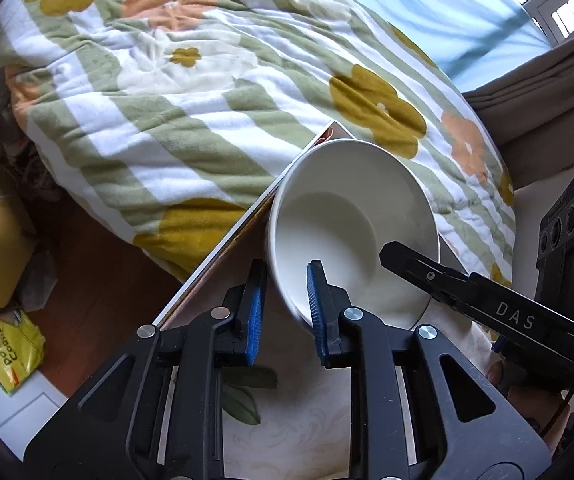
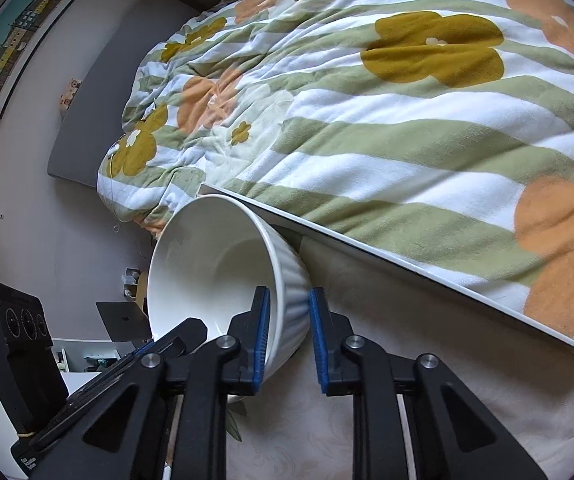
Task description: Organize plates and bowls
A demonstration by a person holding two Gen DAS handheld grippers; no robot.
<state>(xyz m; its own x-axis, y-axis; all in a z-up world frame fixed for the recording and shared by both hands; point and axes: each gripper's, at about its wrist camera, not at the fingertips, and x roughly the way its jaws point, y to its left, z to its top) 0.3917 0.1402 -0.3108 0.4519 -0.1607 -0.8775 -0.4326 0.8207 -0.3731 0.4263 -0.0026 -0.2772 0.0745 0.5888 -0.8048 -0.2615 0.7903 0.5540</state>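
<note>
Nearest the cameras, both tools straddle the rim of one white ribbed bowl (image 1: 351,236), which is tilted over the table (image 2: 427,360), mouth facing sideways. Left tool (image 1: 286,308): one blue pad sits inside the bowl, the other outside, but a gap shows on the outer side, so cannot tell if it actually clamps. Right tool (image 2: 289,336): inner pad lies against the ribbed wall, outer pad stands apart from it, so it reads as not fully closed on the wall; grip unconfirmed too. Bowl appears lifted or tipped rather than flat on the cloth-covered table. Just behind it runs the table's thin far edge, then the flowered blanket (image 2: 367,120) on the bed. Risks, judged from this: glazed rim held on narrow pads at two points; if either side lets go, the bowl swings and can slip. Uneven pull between the hands could twist it out. A knock against the table edge could chip it.
</note>
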